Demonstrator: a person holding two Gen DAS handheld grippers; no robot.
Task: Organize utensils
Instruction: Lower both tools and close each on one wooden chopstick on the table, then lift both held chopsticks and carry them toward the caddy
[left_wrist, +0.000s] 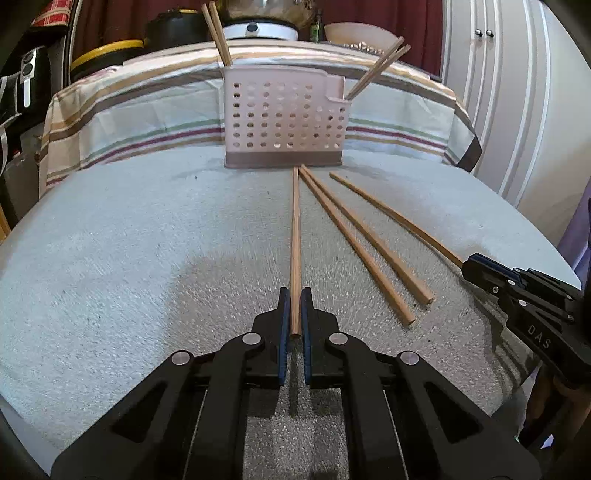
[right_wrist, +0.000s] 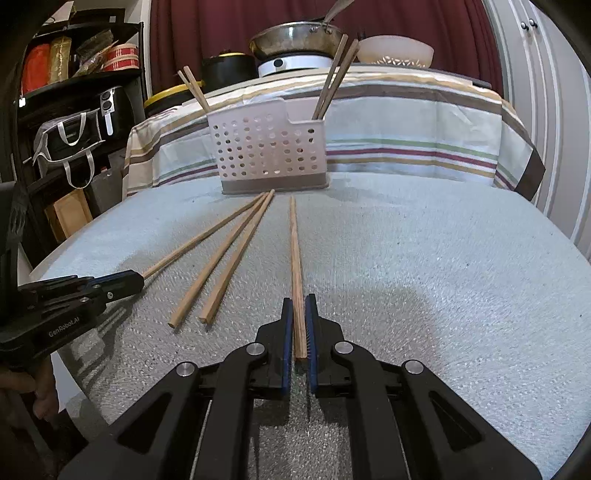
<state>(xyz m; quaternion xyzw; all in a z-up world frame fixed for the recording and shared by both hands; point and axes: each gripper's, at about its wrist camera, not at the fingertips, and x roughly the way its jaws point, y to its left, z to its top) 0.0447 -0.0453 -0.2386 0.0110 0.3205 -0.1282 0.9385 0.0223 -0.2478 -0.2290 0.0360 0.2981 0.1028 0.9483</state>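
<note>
Two wrist cameras sit low over the desk (left_wrist: 110, 258), each looking forward and slightly down along its tongs. Left camera sits left, right camera right; both share the far basket (left_wrist: 284, 122) and chopsticks between.

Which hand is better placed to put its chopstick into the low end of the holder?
Probably right: the right gripper is shut on the chopstick whose tip lies nearest the holder's low end; the left gripper grips one too.

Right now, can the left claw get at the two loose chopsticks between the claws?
Probably not yet: the left claw is shut on its own chopstick. The loose pair lies bare on the table just beside it, nothing over it, so once freed, likely yes.
</note>
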